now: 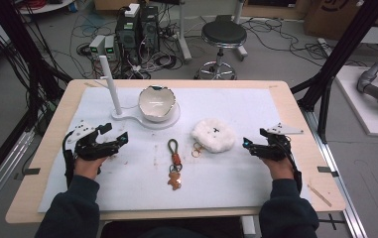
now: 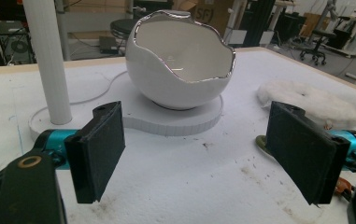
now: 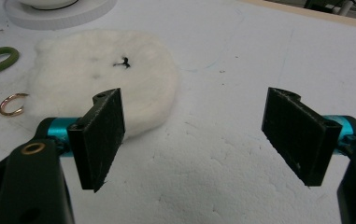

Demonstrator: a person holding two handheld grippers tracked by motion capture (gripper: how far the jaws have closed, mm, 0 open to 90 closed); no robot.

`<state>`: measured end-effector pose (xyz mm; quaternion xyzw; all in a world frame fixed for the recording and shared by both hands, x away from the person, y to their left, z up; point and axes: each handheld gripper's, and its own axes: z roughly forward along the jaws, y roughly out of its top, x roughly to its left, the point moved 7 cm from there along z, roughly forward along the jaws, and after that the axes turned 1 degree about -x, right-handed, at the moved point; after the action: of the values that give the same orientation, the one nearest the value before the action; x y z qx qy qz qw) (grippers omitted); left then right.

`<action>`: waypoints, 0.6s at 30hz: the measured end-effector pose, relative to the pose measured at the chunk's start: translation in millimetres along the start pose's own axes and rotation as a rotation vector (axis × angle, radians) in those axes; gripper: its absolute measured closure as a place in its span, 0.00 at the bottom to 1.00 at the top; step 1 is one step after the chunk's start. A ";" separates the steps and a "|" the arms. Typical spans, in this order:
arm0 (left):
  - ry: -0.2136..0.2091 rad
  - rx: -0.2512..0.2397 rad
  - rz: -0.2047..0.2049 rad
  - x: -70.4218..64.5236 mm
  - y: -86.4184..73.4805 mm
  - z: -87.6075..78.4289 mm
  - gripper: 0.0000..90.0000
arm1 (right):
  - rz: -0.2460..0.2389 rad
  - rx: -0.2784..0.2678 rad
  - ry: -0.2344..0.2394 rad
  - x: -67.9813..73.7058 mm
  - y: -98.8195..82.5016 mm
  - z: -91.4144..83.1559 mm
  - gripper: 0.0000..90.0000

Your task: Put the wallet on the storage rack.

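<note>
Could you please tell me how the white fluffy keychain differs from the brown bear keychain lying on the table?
The white fluffy keychain is a broad, soft, round puff; the brown bear keychain is a slim, small figure. The fluffy one carries a gold ring, the bear one a dark green loop. Both lie flat on the white mat, untouched.

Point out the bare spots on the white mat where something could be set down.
Bare mat lies behind the fluffy white pouch toward the far right corner, and along the near edge below the keychain between both forearms. It is crowded mid-mat: the stand with its eggshell bowl and post, then keychain and pouch close together.
</note>
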<state>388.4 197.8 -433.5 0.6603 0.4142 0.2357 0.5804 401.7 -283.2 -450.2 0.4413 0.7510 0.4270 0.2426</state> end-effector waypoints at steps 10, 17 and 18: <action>-0.006 0.017 0.003 -2.3 -2.7 3.8 0.22 | 0.020 0.014 0.014 0.3 -3.5 4.3 0.24; -0.008 0.029 0.014 -3.5 -3.8 4.1 0.23 | 0.022 0.032 0.047 13.8 -3.1 14.5 0.24; -0.009 0.035 0.014 -4.4 -4.4 4.2 0.23 | 0.038 0.040 0.050 19.3 -1.1 23.3 0.24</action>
<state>388.1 191.7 -437.8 0.6743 0.4108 0.2295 0.5691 408.9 -256.6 -463.0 0.4495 0.7568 0.4272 0.2068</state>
